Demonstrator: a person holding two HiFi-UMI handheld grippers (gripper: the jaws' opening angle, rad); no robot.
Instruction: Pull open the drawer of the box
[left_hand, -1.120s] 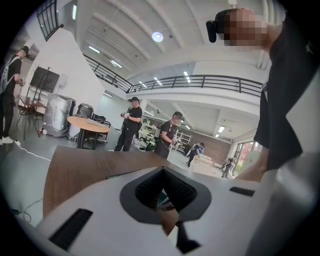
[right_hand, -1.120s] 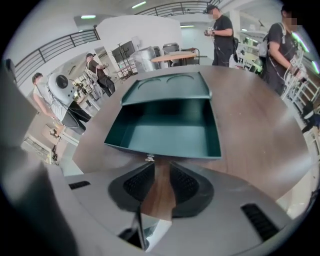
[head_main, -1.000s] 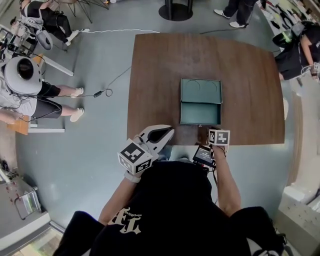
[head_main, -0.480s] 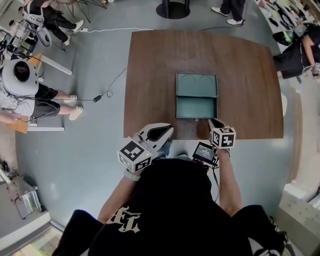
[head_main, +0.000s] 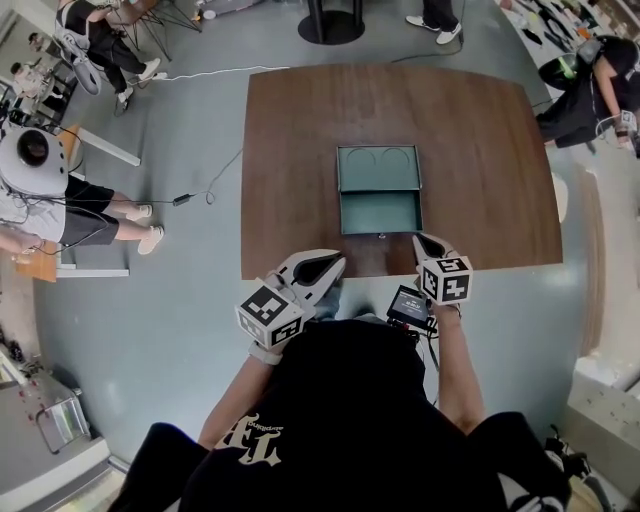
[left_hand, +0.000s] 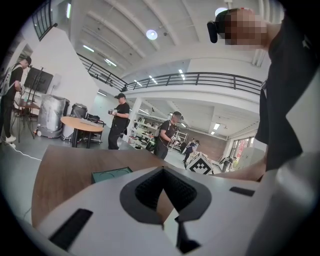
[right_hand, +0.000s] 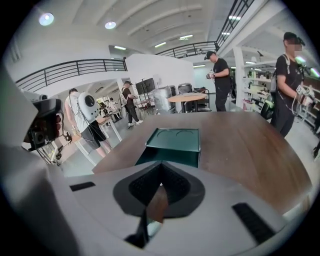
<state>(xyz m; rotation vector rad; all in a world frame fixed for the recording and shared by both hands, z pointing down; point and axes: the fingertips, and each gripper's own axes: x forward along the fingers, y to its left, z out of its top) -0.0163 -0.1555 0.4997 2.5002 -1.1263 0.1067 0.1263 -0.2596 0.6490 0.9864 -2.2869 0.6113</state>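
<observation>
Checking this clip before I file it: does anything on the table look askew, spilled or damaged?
Nothing stands out. The box sits square on the table, its drawer pulled out straight toward the near edge; no spill or damage shows.

— What colour is the box?
— The dark teal square metal box matches its drawer. The rectangular wooden table is brown and grained.
— And the grippers?
— The left gripper and right gripper are white plastic, with black-and-white patterned marker cubes.

right gripper now farther right, beside the drawer front corner
</observation>
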